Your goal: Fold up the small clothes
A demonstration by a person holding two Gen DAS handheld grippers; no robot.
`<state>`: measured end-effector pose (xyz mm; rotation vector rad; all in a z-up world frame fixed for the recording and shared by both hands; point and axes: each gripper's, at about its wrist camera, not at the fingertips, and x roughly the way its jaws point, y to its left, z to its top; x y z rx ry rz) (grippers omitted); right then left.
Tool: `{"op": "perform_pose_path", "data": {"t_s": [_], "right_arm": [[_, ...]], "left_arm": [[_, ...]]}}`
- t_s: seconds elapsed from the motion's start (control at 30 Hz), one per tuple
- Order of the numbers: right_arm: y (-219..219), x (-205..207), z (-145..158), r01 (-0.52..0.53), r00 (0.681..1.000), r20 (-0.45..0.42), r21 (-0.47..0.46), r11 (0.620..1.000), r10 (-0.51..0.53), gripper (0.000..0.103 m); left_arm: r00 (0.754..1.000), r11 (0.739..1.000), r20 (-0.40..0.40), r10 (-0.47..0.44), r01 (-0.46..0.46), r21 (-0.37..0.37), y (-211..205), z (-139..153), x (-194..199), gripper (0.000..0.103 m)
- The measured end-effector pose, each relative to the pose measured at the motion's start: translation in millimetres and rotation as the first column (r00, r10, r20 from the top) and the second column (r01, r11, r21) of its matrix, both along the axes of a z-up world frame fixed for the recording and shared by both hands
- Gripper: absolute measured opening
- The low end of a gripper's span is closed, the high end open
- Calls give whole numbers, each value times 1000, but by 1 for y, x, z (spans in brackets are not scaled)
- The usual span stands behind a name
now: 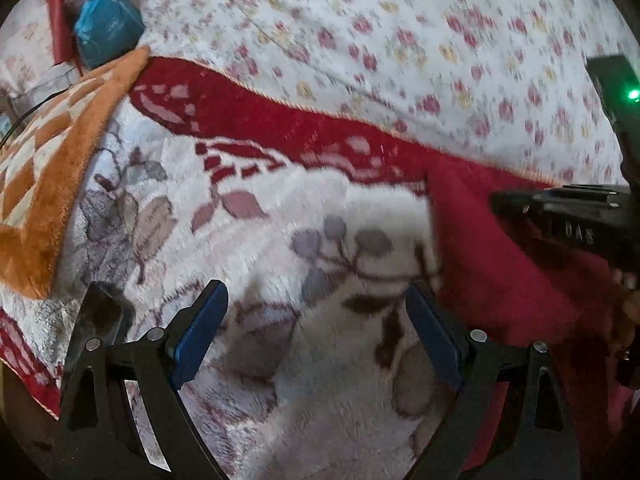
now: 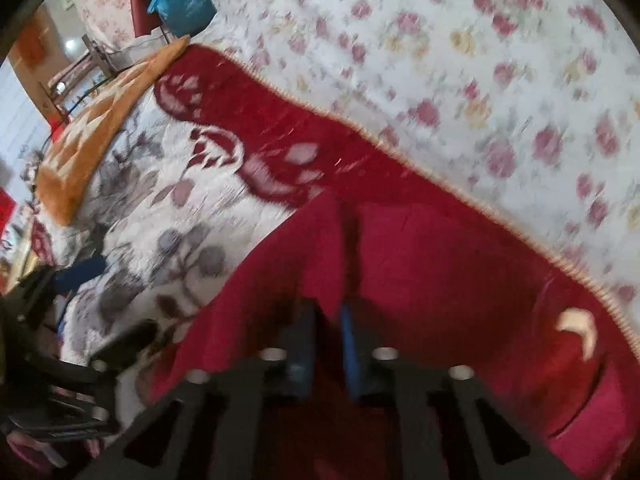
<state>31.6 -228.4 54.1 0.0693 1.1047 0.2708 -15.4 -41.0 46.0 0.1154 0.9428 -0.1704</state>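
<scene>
The only lettering I can find from here is a faint embossed mark on the black body of the right gripper (image 1: 576, 224) in my left wrist view; it looks like "DAS", though I cannot be sure of the letters. Blur leaves me no label, brand or number to read anywhere else.

A fluffy white blanket with grey-mauve leaves and a deep red border (image 1: 168, 216) covers the bed, beside a white rose-print quilt (image 1: 400, 40), an orange-and-white checked plush throw (image 1: 44, 168) and a crumpled blue plastic bag (image 2: 184, 0).
</scene>
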Motion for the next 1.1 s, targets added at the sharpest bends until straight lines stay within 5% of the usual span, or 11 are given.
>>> {"op": "perform_pose_path", "data": {"t_s": [0.13, 0.43, 0.73, 0.77, 0.83, 0.87, 0.9, 0.97, 1.03, 1.07, 1.1], "right_arm": [[-26, 16, 6, 157, 986, 56, 36, 987, -159, 4], [-40, -18, 24, 243, 969, 21, 64, 968, -244, 11], [-78, -116, 10, 338, 940, -84, 109, 935, -330, 11], [-84, -124, 22, 344, 939, -61, 117, 932, -339, 16], [-105, -149, 51, 385, 921, 34, 79, 920, -388, 48], [-117, -161, 60, 437, 896, 74, 24, 899, -438, 73], [-133, -173, 68, 512, 856, 115, -47, 858, -504, 82], [-159, -187, 66, 591, 806, 134, -119, 798, -577, 82], [-176, -189, 49, 597, 802, 71, -131, 791, -593, 82], [-181, -187, 34, 580, 812, 18, -142, 802, -584, 73], [-181, -184, 22, 556, 825, -23, -152, 817, -565, 34]], "left_arm": [[1000, 997, 11, 11, -10, -78, 0, 5, 5, 91], [996, 992, 52, -68, 73, -100, -22, 12, -2, 91], [994, 992, -22, -107, 109, 65, -53, -20, -5, 91], [994, 993, -23, -103, 104, 53, -50, -18, -5, 91], [996, 996, -15, -90, 91, 24, -46, -14, -7, 91], [997, 997, -6, -81, 81, 12, -45, -12, -7, 91], [997, 997, -2, -77, 77, 4, -45, -11, -8, 91], [997, 997, -8, -81, 81, -3, -49, -12, -9, 91], [996, 996, -12, -89, 89, 17, -54, -15, -10, 91], [996, 995, -9, -92, 92, 33, -57, -16, -12, 91], [996, 995, -5, -94, 94, 43, -58, -16, -14, 91]]}}
